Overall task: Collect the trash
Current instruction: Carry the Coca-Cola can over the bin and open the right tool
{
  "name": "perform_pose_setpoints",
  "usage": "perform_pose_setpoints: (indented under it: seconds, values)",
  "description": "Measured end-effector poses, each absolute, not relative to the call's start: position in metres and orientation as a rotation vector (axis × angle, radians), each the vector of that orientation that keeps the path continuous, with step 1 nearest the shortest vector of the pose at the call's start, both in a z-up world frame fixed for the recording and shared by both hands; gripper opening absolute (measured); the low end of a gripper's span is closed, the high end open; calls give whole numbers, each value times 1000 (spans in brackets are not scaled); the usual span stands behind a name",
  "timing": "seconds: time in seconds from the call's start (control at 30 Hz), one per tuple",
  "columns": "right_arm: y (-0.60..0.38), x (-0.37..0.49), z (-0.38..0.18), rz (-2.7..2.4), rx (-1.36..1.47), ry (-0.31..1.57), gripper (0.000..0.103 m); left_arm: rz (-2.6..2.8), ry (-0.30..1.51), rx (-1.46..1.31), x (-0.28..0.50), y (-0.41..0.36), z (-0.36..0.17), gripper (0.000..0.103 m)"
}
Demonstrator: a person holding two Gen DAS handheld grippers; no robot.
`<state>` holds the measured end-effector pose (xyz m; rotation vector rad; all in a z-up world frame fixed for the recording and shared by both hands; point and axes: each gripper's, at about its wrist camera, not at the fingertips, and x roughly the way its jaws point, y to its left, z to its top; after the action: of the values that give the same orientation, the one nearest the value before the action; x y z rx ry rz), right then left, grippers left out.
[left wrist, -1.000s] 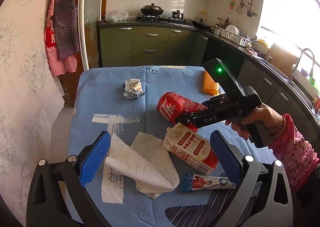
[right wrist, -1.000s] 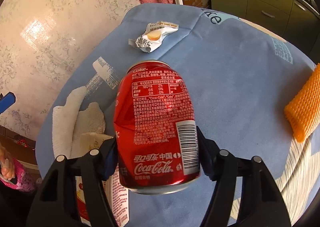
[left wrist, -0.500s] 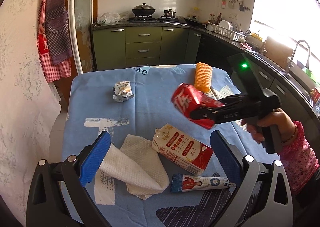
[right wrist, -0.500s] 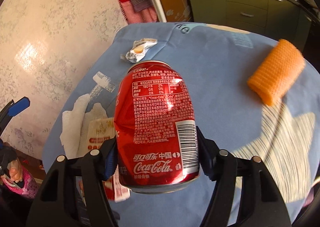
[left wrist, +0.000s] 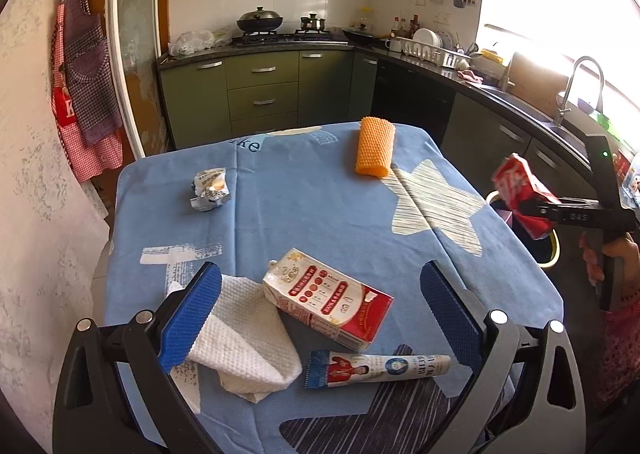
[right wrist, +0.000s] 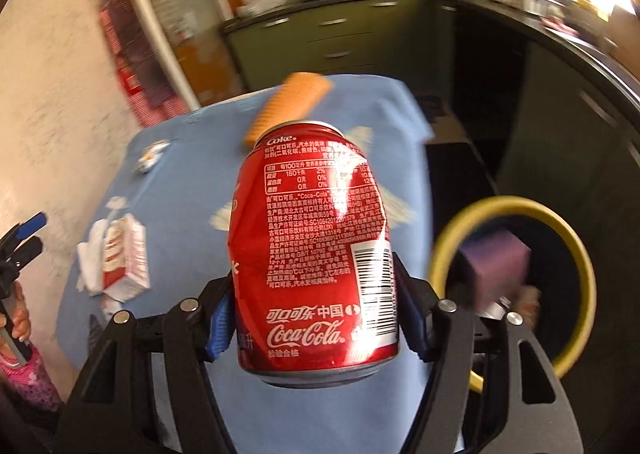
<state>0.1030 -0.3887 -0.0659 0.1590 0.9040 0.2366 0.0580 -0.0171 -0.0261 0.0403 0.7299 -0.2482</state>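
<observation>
Change: can [right wrist: 316,250] has left the tablecloth [left wrist: 320,206]; a second ago it sat between the right fingers just above the carton [left wrist: 326,300], now it hangs off the cloth's edge, beside the yellow-rimmed bin [right wrist: 516,206].
Meaning: first piece of trash looks nearly delivered; a release over the bin opening seems the remaining step for it.
Right gripper [right wrist: 316,330]: fingers clamped on the dented can's lower body, one pad on each side, can pointing forward along them.
Left gripper [left wrist: 320,318]: blue pads spread wide apart, holding nothing; paper towel [left wrist: 240,342] lies under the left-hand pad, carton between the two, printed tube [left wrist: 380,368] just nearer than the carton.
Beyond left fingertips: crumpled wrapper [left wrist: 210,190] and orange mesh sleeve [left wrist: 374,148], both well apart from the pads.
Right wrist view only: bin's interior, with a blurred purple box inside, to the right of the fingers.
Left wrist view only: sharp layout of the leftover trash; bin shows merely as a sliver of rim behind the can.
</observation>
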Motion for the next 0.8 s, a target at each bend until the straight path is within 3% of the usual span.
perform_pose_setpoints:
  seconds: [0.33, 0.5, 0.57, 0.8]
  values:
    - [-515, 75, -105, -179, 330, 929, 64, -301, 733, 86, 57, -41, -24, 98]
    - [-542, 87, -127, -253, 367, 939, 65, -310, 734, 98, 56, -47, -24, 98]
    - [-553, 93, -135, -281, 397, 930, 74, -313, 738, 104, 55, -49, -25, 98]
    - [-546, 83, -132, -259, 420, 894, 74, -323, 747, 113, 56, -51, -27, 98]
